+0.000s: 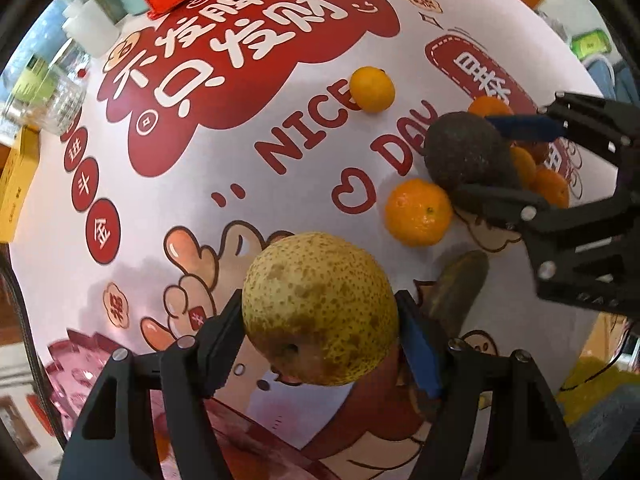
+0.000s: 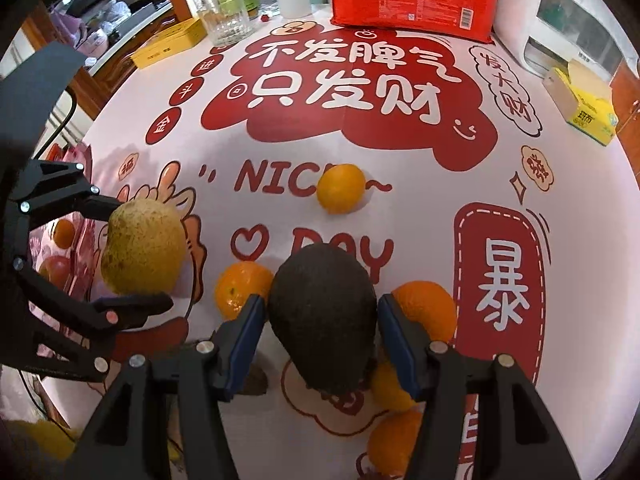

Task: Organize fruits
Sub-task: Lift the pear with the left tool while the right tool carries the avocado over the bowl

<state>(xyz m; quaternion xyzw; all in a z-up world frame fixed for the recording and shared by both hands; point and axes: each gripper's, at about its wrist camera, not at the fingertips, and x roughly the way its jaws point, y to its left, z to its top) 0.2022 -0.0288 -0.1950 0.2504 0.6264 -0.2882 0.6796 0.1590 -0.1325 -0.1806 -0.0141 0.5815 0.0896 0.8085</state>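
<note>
Above the table [image 2: 400,152], left hand-held gripper [image 1: 320,336] clamps pear [image 1: 320,308]; right hand-held gripper [image 2: 320,332], 3 o'clock, clamps avocado [image 2: 324,320], both lifted for sorting.

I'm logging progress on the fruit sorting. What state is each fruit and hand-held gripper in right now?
Pear: held off the table, in the left hand-held gripper.
Avocado: gripped by the right hand-held gripper.
Yellow citrus: loose on the tablecloth, alone.
Orange: on the cloth beside the avocado.
Other oranges: clustered on the cloth behind the avocado.
</note>
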